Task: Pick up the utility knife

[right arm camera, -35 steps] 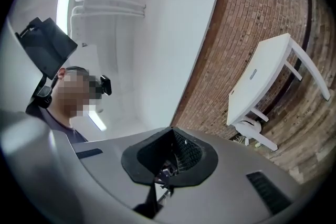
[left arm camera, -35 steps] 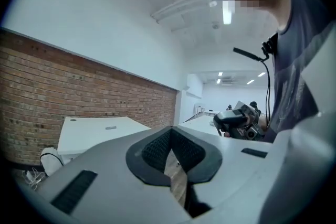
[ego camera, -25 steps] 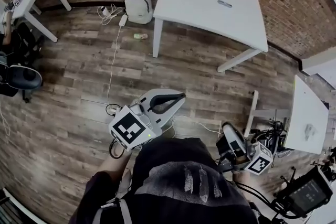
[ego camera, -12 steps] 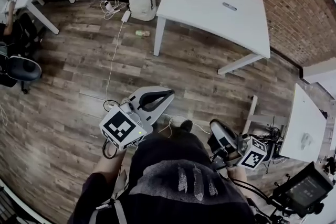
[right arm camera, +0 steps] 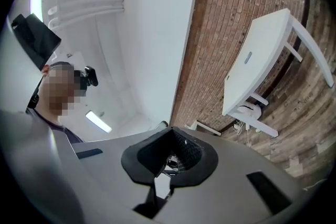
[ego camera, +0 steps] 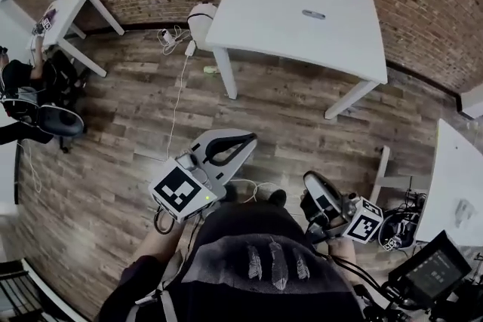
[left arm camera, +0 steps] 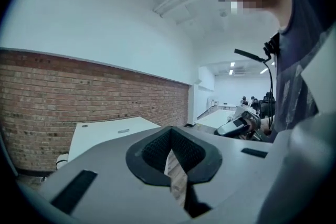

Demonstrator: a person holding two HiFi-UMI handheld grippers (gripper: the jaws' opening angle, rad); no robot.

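Note:
The utility knife (ego camera: 313, 13) is a small grey object lying on the white table (ego camera: 279, 19) by the brick wall, far ahead of both grippers. It also shows as a small grey mark in the left gripper view (left arm camera: 123, 131) and in the right gripper view (right arm camera: 248, 57). My left gripper (ego camera: 251, 137) is held in front of my body over the wooden floor, jaws shut and empty (left arm camera: 170, 147). My right gripper (ego camera: 309, 179) hangs low at my right side, also shut with nothing in it (right arm camera: 169, 152).
A white backpack (ego camera: 200, 19) and cables lie by the table's left leg, with a small green item (ego camera: 211, 70) on the floor. A second table (ego camera: 72, 4) and a seated person with a chair (ego camera: 53, 117) are at the left. A white desk (ego camera: 453, 185) and a screen (ego camera: 430, 275) stand at the right.
The head view has swung, so the white table now sits more to the middle and the left side of the room shows more. Both grippers stay shut near my body.

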